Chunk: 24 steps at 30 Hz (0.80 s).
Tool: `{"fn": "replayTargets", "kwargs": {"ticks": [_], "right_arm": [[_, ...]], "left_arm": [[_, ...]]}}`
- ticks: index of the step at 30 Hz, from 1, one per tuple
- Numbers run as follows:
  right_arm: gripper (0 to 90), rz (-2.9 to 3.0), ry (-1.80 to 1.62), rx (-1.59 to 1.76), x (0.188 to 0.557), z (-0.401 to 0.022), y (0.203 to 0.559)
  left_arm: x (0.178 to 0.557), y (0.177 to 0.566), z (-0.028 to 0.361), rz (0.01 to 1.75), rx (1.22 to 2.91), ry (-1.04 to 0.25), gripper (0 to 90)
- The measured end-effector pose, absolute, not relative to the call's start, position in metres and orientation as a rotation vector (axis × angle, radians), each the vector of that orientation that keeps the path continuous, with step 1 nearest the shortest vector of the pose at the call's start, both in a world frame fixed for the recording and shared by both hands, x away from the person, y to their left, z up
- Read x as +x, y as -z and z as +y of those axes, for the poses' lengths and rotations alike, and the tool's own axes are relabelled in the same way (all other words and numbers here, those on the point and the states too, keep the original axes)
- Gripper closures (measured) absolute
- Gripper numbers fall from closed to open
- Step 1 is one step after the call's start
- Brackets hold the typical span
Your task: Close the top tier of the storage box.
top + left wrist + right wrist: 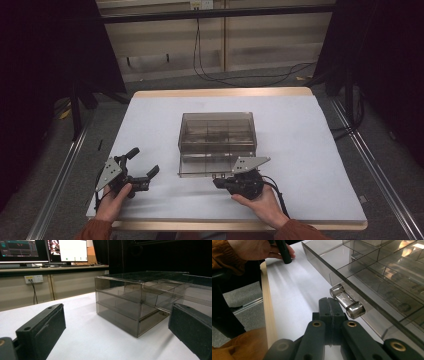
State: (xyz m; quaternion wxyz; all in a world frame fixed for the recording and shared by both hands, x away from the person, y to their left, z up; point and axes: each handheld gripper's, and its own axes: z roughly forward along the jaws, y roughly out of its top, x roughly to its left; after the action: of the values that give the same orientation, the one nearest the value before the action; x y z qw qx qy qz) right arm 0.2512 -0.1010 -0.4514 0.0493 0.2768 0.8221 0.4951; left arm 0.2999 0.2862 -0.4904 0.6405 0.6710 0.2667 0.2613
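Item: right gripper, jaws pressed together with nothing between them, their tips just beside the chrome handle of the lower drawer; whether they touch the handle cannot be told. The handle sits immediately ahead and to the right of the tips, fixed to the smoky front wall of the drawer, which stands pulled part-way out of the smoked-plastic drawer cabinet toward the person. Beyond the handle, the drawer's divided compartments lie open to view; their contents are too dim to name. Item: left gripper, jaws spread wide, holding nothing, resting on the white table cover well to the left of the cabinet; in the left gripper view the cabinet's corner stands ahead between the two black pads. Status, as judged: the drawer work is mid-way, the lower drawer partly out, upper drawer flush with the case. Remaining, as judged: either a further pull or a push home with the closed tips against the handle; which is intended cannot be told.
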Motion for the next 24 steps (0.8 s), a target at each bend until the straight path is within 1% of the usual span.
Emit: {"fn": "replayTargets", "kwargs": {"ticks": [24], "right_arm": [[90.0, 2.507, -1.502, 0.837, 0.2551, -0.0971, 0.4514]], "left_arm": [[0.2998, 0.4903, 0.2865, 0.608, 1.533, -0.599, 1.0]]}}
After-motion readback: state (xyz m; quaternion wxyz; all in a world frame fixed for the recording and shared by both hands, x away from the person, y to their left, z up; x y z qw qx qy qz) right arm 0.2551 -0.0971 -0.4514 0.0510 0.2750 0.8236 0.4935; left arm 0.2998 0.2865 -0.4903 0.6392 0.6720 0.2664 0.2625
